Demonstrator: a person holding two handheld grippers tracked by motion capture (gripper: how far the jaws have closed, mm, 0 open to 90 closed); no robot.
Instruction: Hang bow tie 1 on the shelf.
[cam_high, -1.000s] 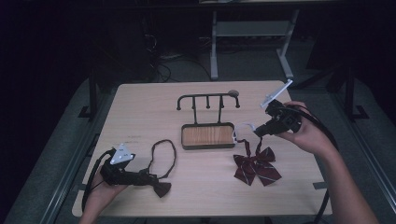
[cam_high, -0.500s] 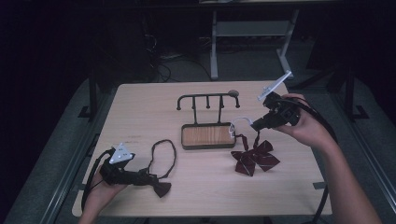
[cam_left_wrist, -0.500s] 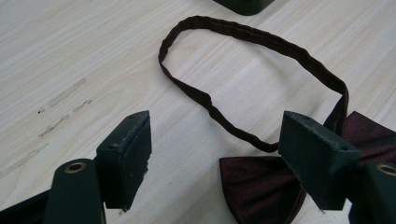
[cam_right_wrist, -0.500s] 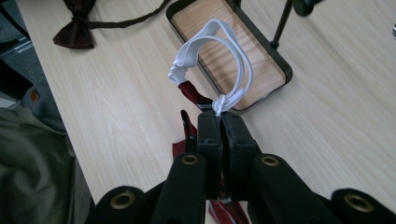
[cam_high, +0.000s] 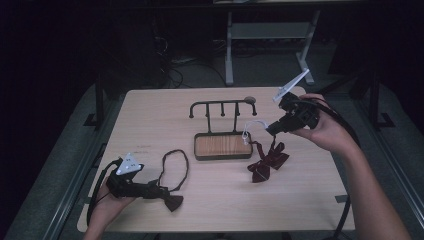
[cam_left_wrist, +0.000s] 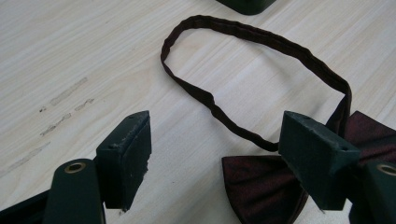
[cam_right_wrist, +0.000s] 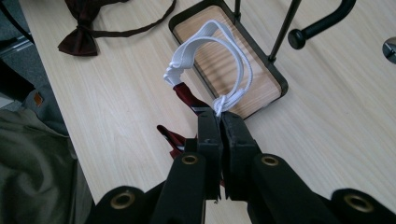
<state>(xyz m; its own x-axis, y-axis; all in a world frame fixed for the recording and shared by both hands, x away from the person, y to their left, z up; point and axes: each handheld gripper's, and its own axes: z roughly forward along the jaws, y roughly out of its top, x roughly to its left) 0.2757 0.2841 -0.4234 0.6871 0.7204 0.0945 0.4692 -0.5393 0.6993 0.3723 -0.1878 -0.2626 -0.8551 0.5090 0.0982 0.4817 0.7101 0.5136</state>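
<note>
Though unlabelled, the white elastic loop (cam_right_wrist: 219, 56) bears a knot.

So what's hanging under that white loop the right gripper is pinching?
Below the white loop, held in the right gripper, a dark red bow tie hangs down to the table. In the right gripper view the jaws cover most of the bow.

Stand (cam_high: 222, 145) sits mid-table (cam_high: 150, 115). Bow tie with white loop (cam_high: 267, 161) lies just right of it. Second bow tie (cam_high: 172, 201) at lower left, strap (cam_high: 174, 162) looped behind it.
</note>
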